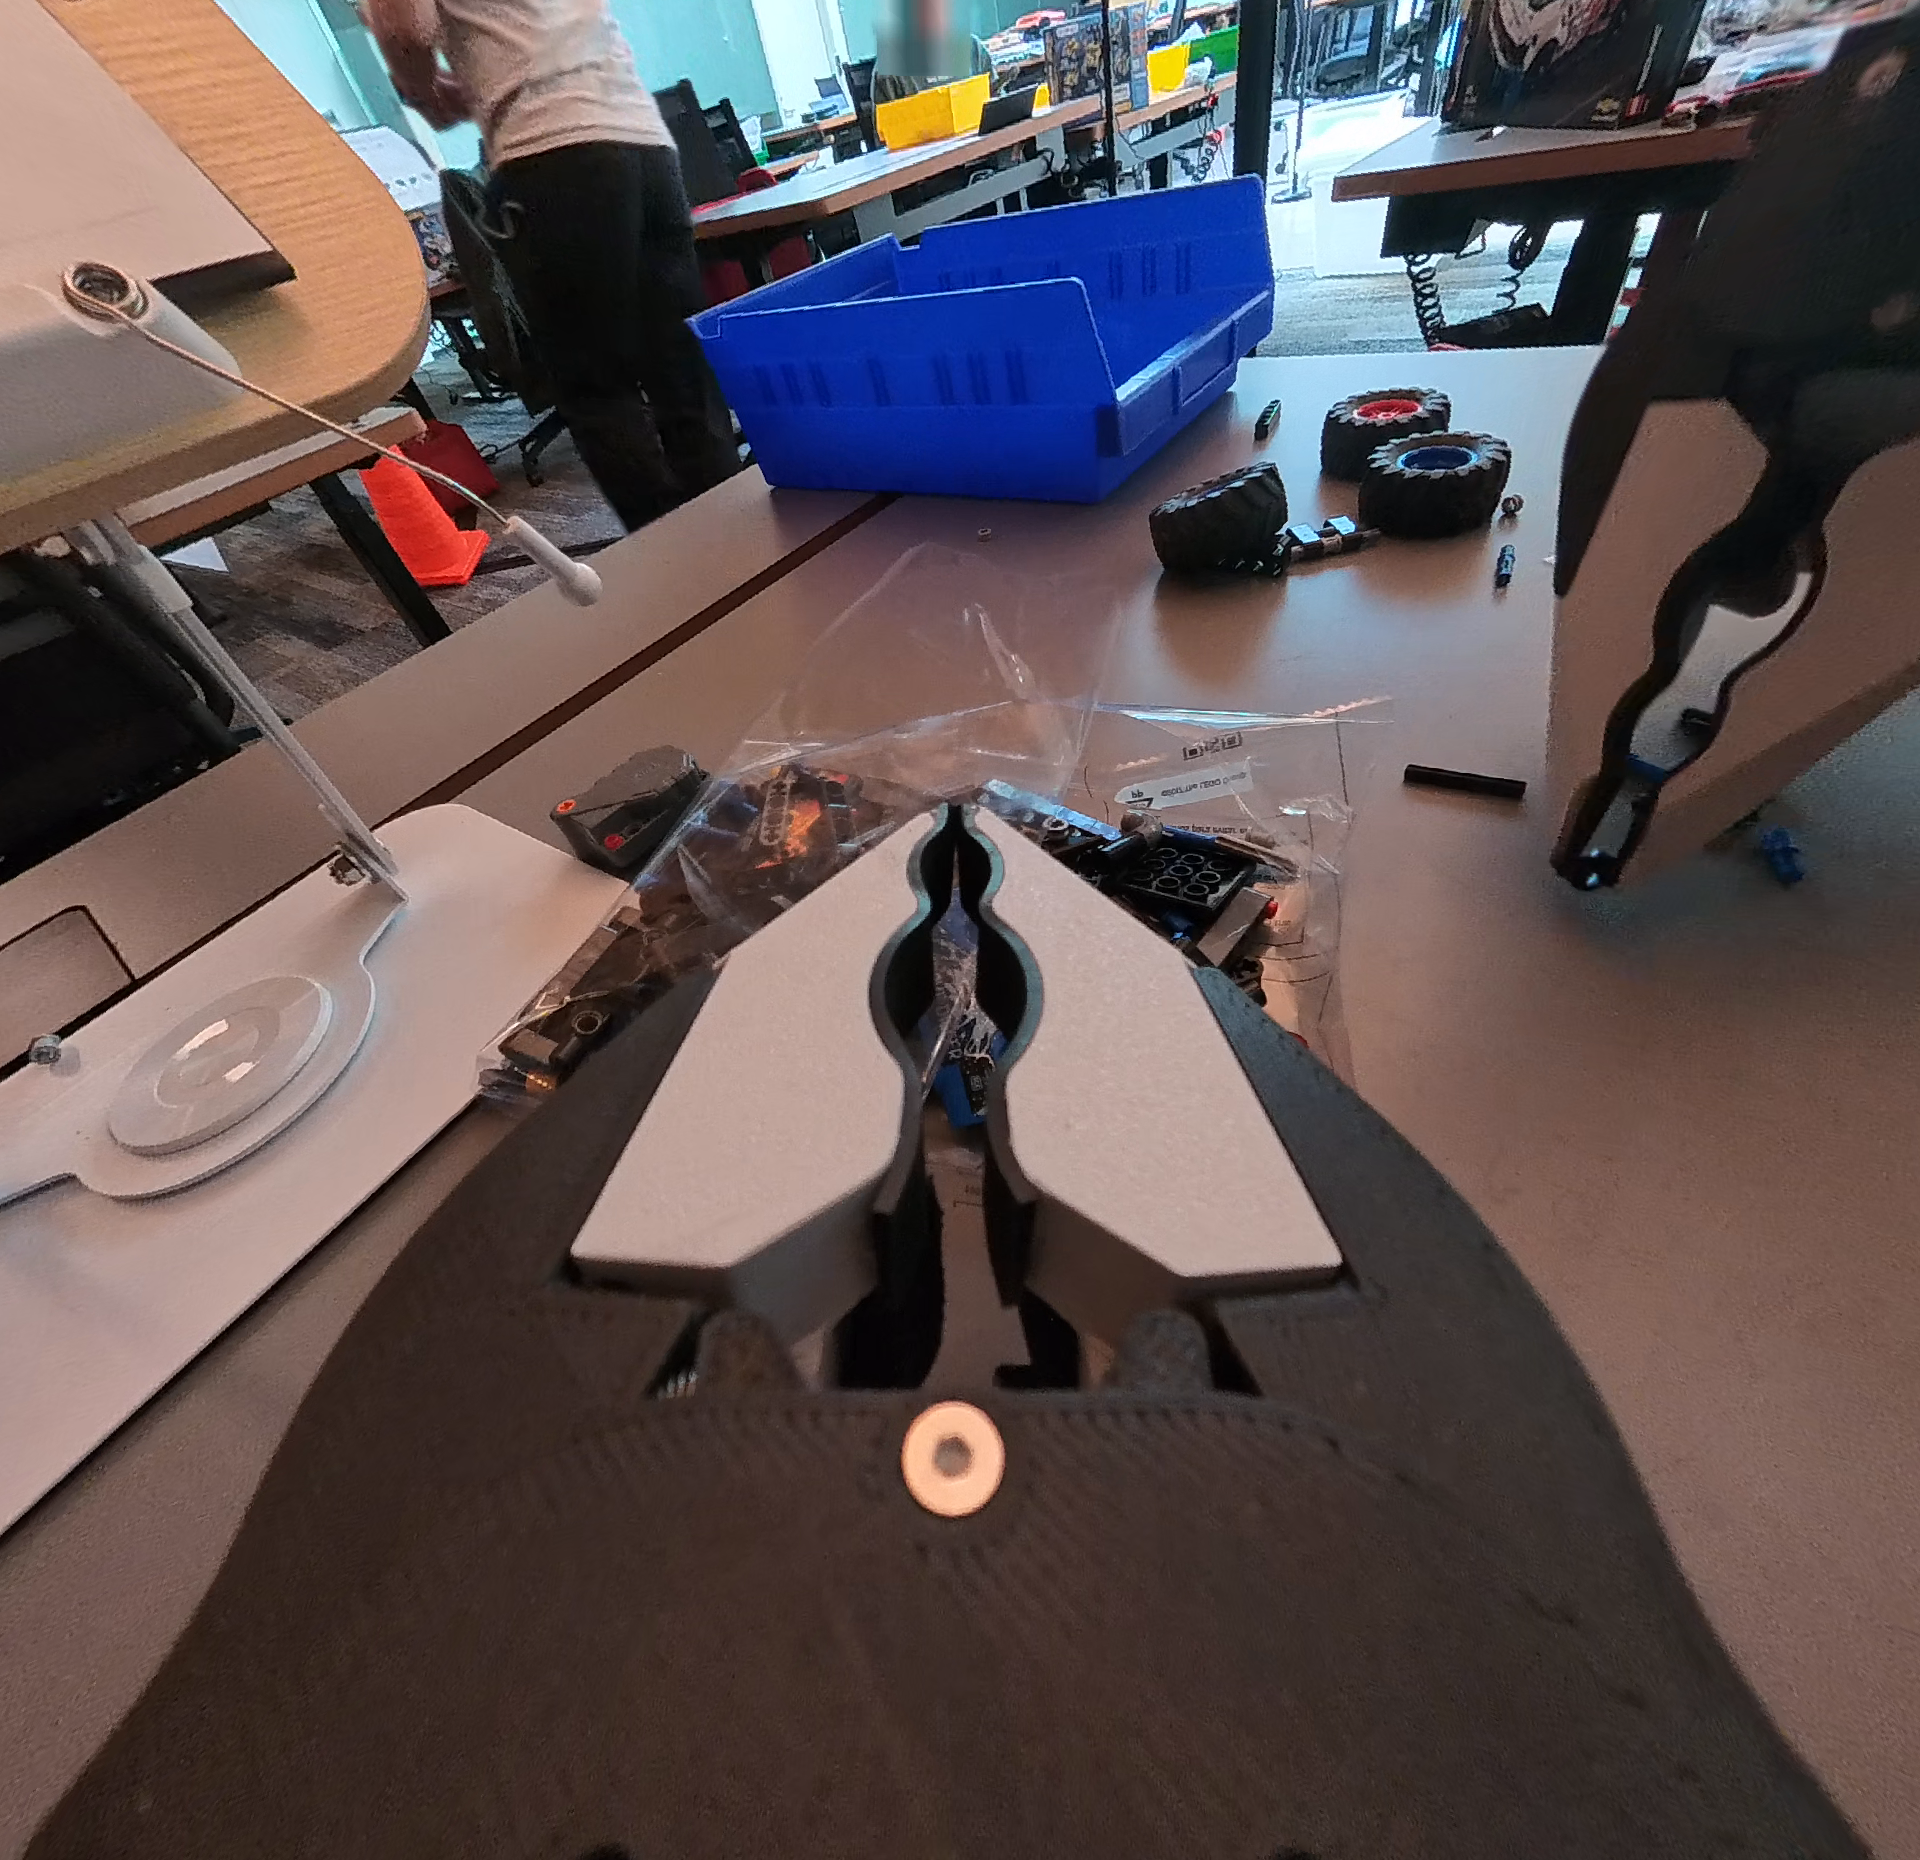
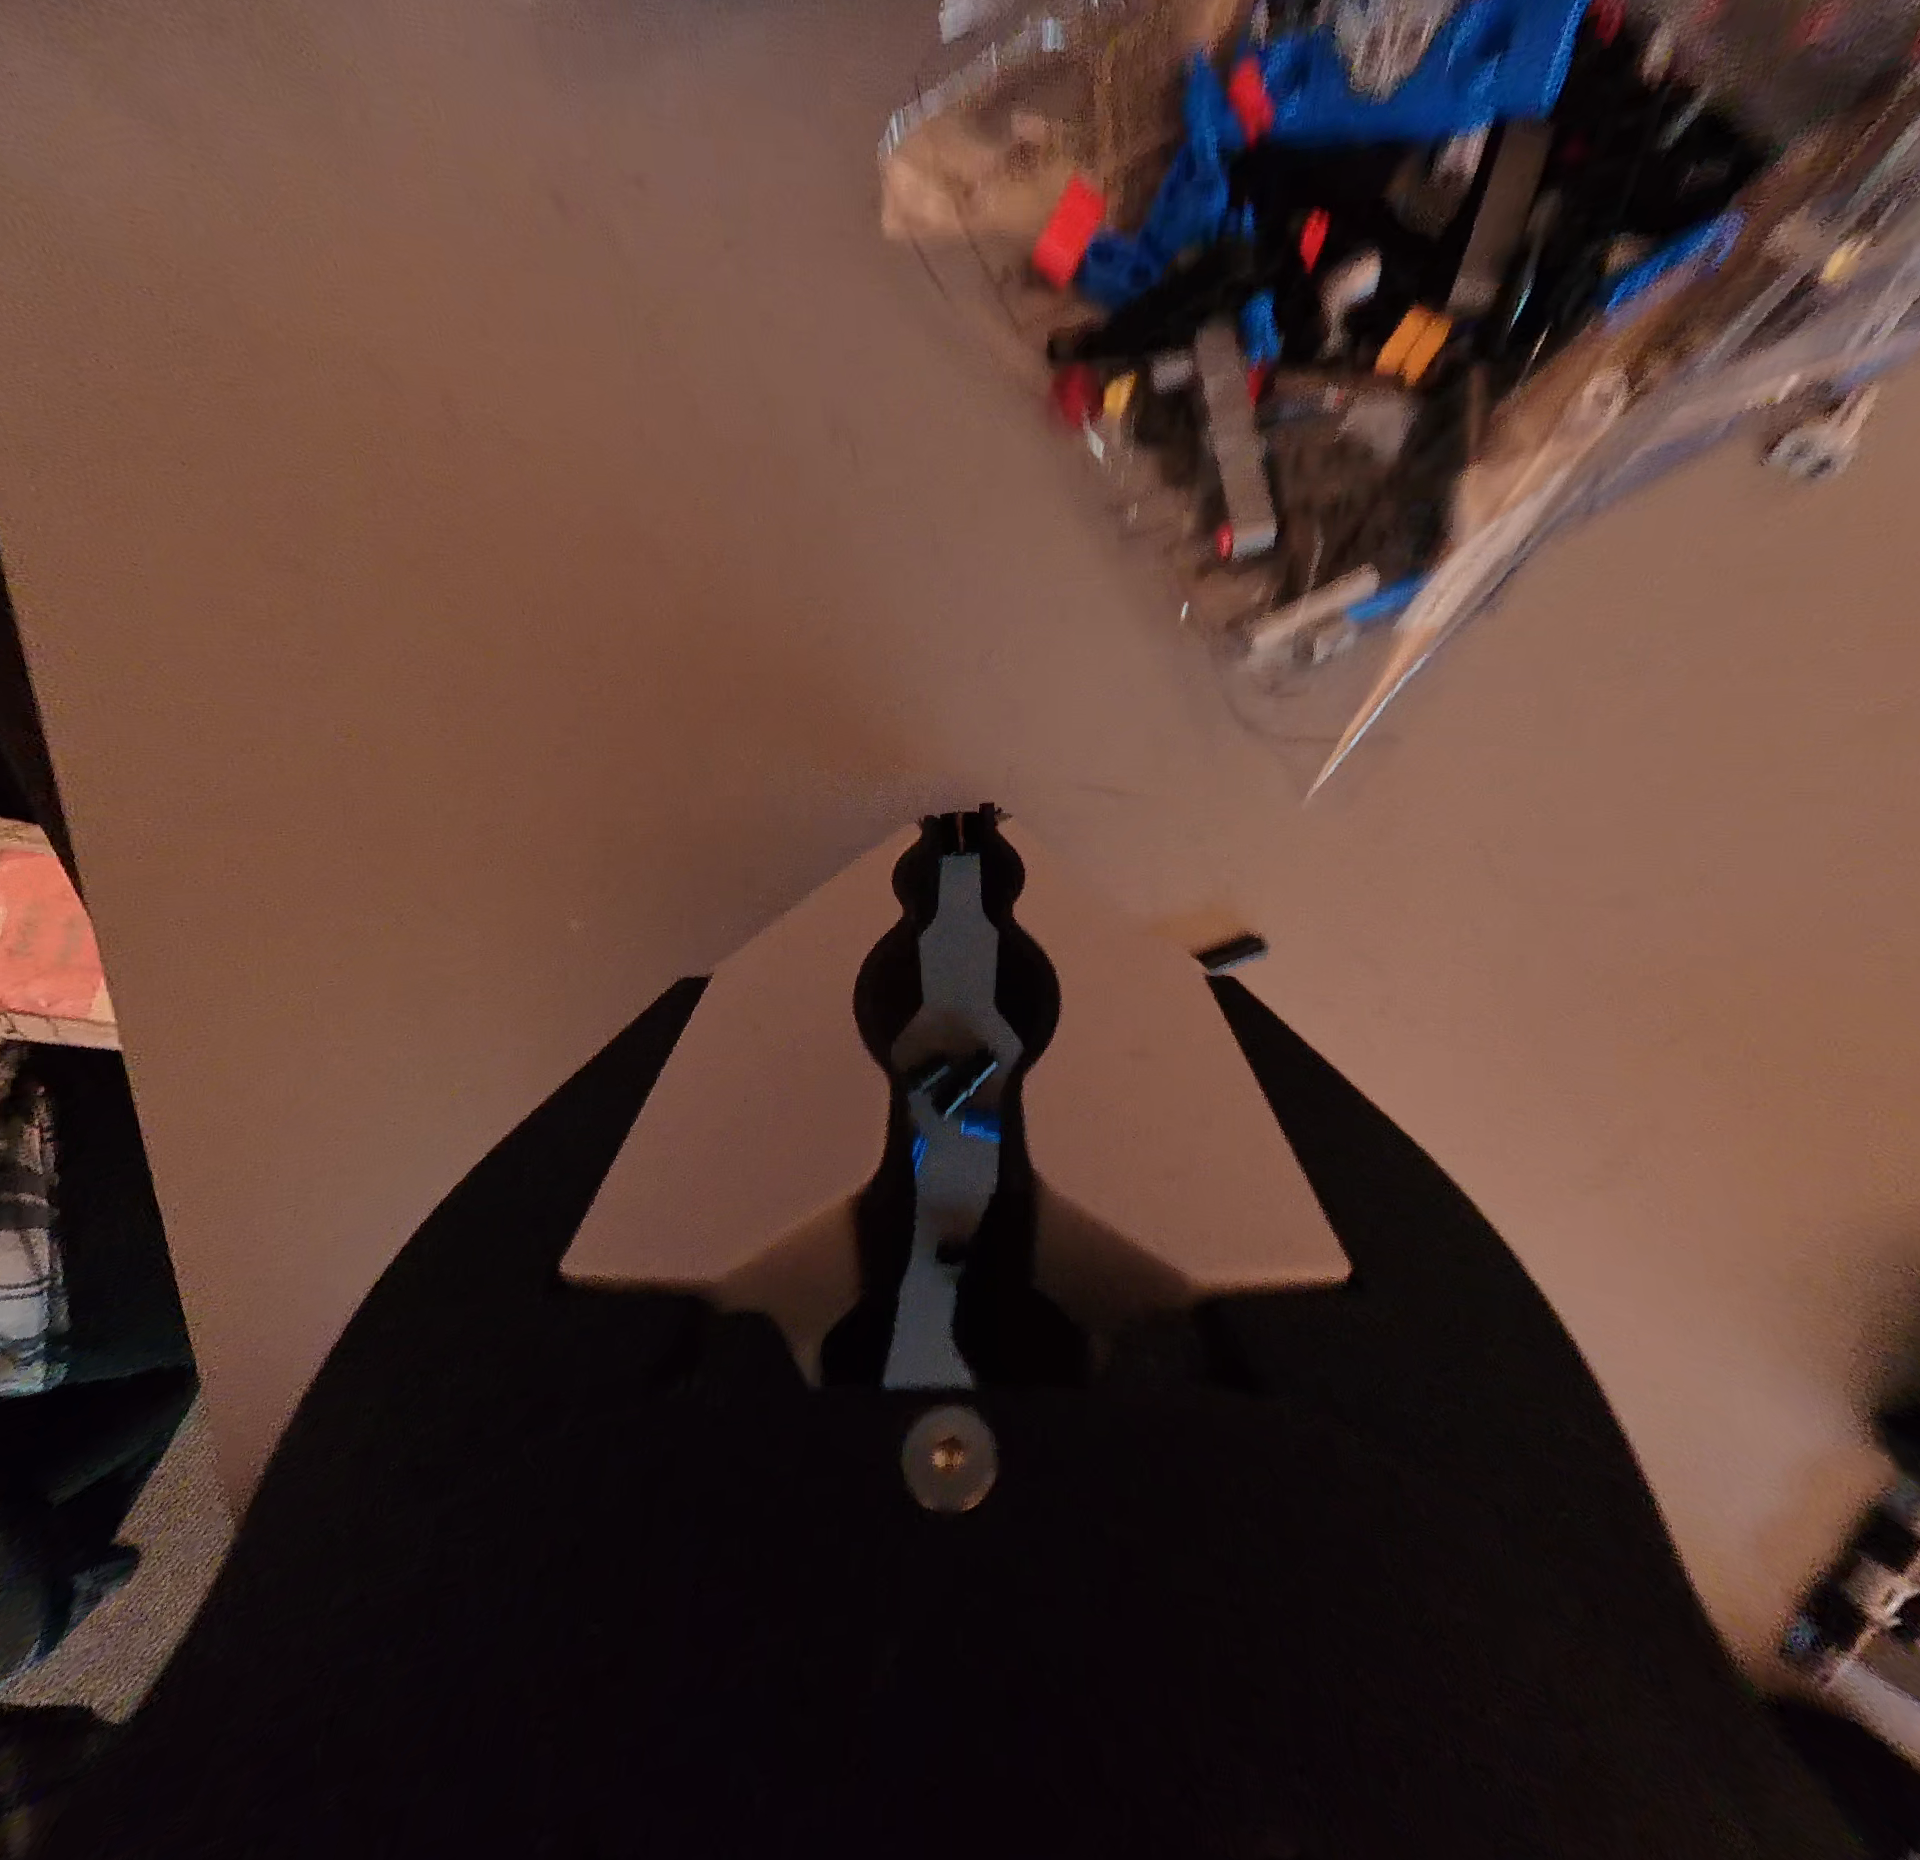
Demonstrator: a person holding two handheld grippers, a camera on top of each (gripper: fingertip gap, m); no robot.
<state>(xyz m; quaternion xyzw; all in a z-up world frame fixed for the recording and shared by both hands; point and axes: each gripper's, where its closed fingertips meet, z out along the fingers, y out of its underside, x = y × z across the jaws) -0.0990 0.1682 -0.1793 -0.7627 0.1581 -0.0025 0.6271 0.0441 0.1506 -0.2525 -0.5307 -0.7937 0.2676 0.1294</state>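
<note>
1. The worktop (image 1: 1558,1135) fills most of both views — a smooth brownish surface.
2. A blue bin (image 1: 987,376) sits at the upper middle of the left wrist view, well apart from both tools.
3. Three toy wheels (image 1: 1434,480) with knobbly black tyres lie right of the bin, one joined to a short axle.
4. Clear plastic bags of building bricks (image 1: 1174,854) lie at mid-frame. My guess: light, crinkly and slippery, loose pieces shifting inside, so a pinch on a free corner of film would hold better than a squeeze on the lumpy middle.
5. The left gripper (image 1: 958,823) sits low over the bags, its fingers closed tip to tip; film shows in the gap behind the tips, but whether any is pinched I cannot tell.
6. The right gripper (image 1: 1595,865) points down at the right edge, tips at or just above the worktop — fingers clenched on a small blue-and-black piece (image 2: 961,1109), stiff and tiny.
7. A black rod (image 1: 1465,782) lies loose just left of it.
</note>
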